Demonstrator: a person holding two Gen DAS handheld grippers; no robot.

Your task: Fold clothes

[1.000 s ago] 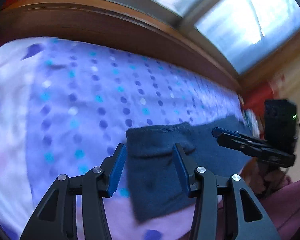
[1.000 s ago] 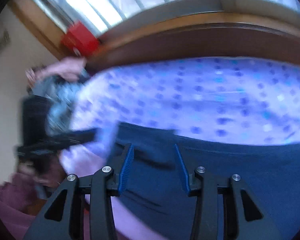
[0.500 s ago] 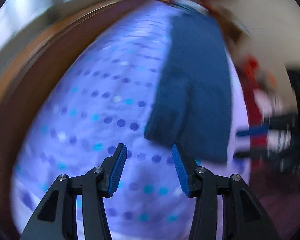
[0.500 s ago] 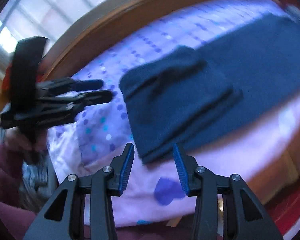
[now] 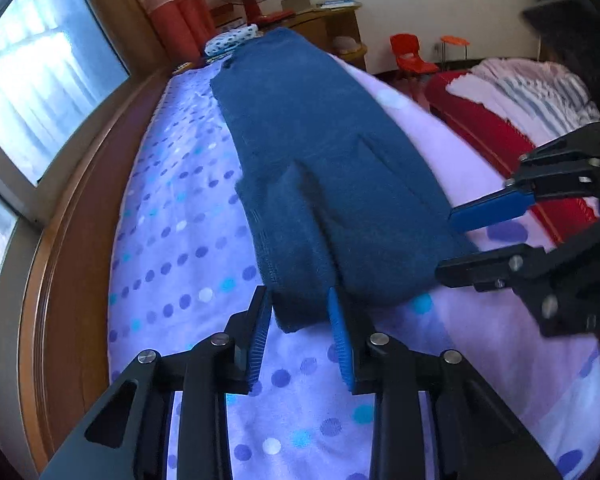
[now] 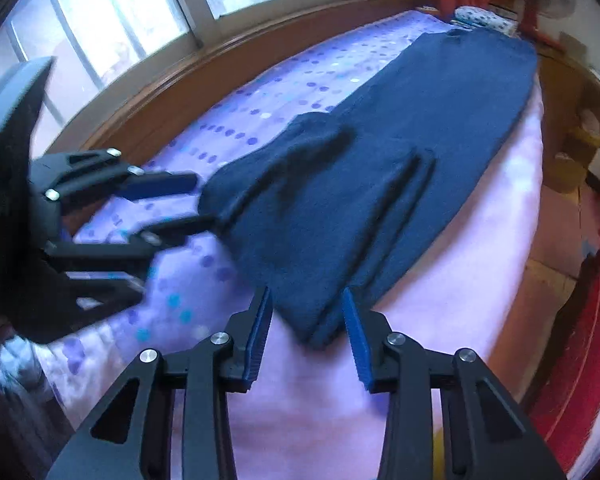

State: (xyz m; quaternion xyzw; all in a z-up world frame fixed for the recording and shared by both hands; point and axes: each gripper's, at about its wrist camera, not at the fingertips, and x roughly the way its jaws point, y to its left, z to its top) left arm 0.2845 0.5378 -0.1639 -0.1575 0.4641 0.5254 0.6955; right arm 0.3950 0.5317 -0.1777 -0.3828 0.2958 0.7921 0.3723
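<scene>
On the dotted bedsheet point(image 5: 188, 240), both hand-held grippers (left point(image 5: 300, 320), right point(image 6: 306, 322)) are closing around the unlabelled blue garment point(image 5: 324, 160).

The dark blue garment point(image 5: 324, 152) is a thick, matt knit, fuzzy on its face with a ribbed hem at the near edge. Under it the bedsheet point(image 5: 188, 240) is smooth, thin cotton-like cloth, lilac with printed dots, faintly sheened where light falls. The bed frame point(image 5: 72, 216) along the window side is varnished brown wood, glossy. Each claw, left point(image 5: 300, 336) and right point(image 6: 308, 332), is matt black plastic with bright metal screw heads and ridged blue pads point(image 6: 356, 340). The small chair point(image 5: 410, 54) looks like shiny red plastic.
</scene>
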